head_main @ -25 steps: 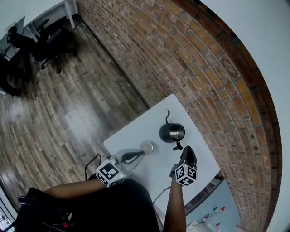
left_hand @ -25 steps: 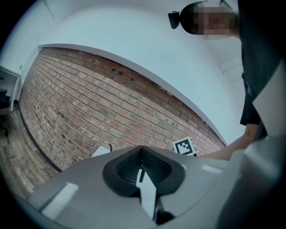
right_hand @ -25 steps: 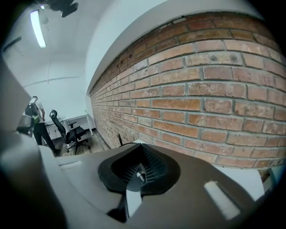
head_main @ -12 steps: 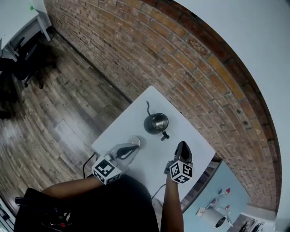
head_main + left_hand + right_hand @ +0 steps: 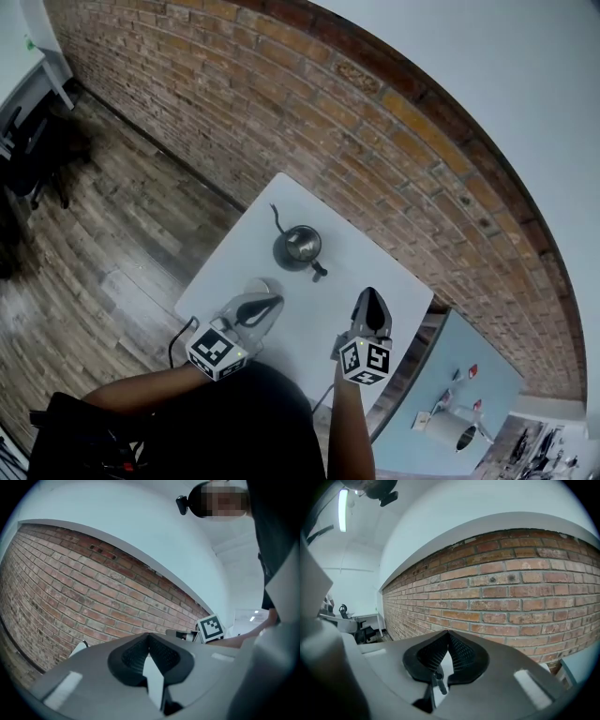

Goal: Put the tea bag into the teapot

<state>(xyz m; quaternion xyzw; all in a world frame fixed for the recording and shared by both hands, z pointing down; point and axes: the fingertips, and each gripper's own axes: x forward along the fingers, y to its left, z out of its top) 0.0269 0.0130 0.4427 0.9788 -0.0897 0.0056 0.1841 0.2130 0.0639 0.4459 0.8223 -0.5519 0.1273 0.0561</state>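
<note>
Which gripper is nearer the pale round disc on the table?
Left. The left gripper has its tip right beside the pale round disc; the right gripper is well off to the disc's right.

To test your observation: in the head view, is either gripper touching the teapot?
No, the left gripper and right gripper both sit apart from the teapot.

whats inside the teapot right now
The teapot looks open at the top; the head view shows a shiny grey inside with no tea bag that I can make out. It is too small to tell what lies at the bottom.
</note>
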